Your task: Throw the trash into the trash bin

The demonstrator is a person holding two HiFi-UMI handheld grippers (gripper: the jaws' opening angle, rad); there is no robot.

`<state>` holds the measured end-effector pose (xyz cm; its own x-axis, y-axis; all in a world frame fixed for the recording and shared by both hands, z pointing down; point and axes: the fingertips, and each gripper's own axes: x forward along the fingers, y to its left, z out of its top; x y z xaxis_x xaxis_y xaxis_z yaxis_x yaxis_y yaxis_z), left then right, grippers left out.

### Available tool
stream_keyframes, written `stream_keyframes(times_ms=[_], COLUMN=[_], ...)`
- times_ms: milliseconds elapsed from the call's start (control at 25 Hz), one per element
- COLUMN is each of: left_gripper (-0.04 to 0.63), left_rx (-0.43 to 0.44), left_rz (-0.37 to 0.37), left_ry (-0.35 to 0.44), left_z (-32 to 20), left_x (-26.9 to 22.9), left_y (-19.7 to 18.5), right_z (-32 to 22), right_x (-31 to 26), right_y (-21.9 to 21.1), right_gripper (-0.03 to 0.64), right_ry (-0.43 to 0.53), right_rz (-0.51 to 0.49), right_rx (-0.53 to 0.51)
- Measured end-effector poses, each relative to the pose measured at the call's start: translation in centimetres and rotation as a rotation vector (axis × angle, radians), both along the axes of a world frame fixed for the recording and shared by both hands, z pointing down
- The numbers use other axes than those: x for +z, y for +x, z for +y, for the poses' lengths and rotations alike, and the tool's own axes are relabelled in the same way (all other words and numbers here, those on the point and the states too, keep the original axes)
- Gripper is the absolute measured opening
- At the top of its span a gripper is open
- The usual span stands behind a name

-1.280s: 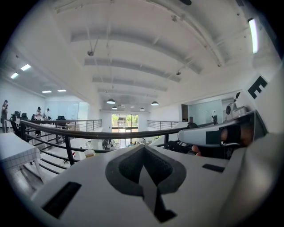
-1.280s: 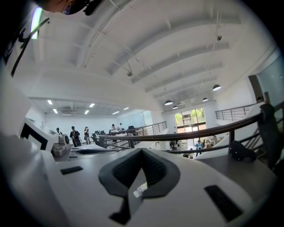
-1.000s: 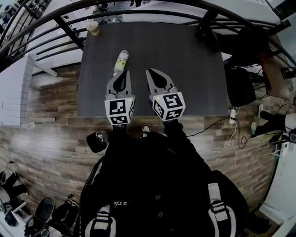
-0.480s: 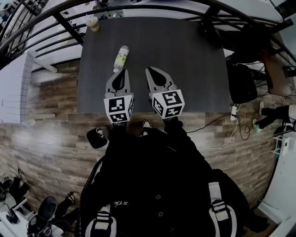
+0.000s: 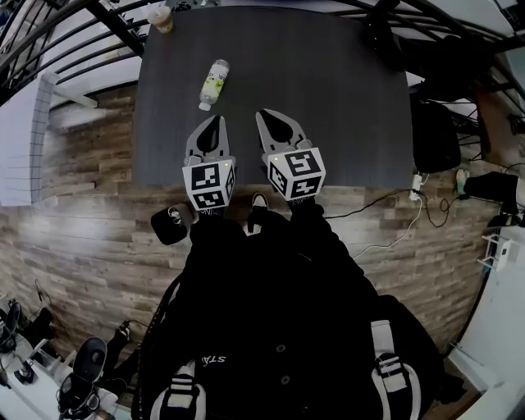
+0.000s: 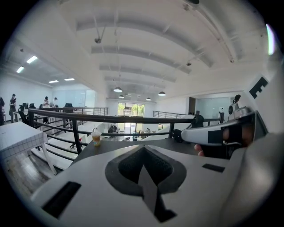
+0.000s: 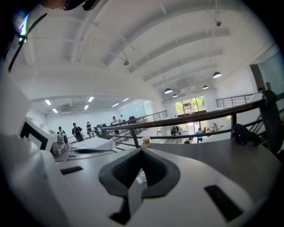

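The desk [image 5: 328, 98] fills the top of the head view, dark and nearly bare, with a railing [image 5: 107, 37] running along its far side. Over the last second it has slid up in that view, so more wood floor shows below its near edge. Both grippers have sunk toward the desk top while staying side by side at its near edge.

The left gripper [image 5: 216, 123] has its fingers closed on nothing, and they meet in a flat seam in its own view. The right gripper [image 5: 264, 117] is the same, fingers together and empty. Neither has opened during the descent, so I judge that the pick has not begun. This looks like the approach, and the fingers must part before anything can be taken.

The bottle [image 5: 213, 82], the likeliest trash, lies on its side on the desk's left half, just beyond the left gripper's tip and apart from it. It has not moved on the desk. A cup [image 5: 161, 16] stands at the desk's far left corner by the railing.

Only the head view shows the bottle plainly and how it lies against the grippers. The left gripper view looks level across the desk to the cup and railing, with the right gripper alongside, and misses the bottle. The right gripper view shows a pale scrap through its finger opening that may be the bottle, though I cannot tell. No view shows a trash bin, so it has yet to be found.
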<state>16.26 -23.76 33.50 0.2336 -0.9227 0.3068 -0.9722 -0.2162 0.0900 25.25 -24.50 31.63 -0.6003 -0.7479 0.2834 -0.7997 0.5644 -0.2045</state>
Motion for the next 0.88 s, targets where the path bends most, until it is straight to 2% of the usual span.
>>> stream_keyframes(times_ms=[880], left_gripper=[0.0], left_rx=[-0.059], left_rz=[-0.012], left_ry=[-0.203], left_z=[-3.6], left_x=[12.1], left_y=[-3.9], right_z=[-3.6], right_x=[10.1], right_y=[-2.1], right_gripper=[0.014], right_ry=[-0.146], right_rz=[0.045], right_rx=[-0.025])
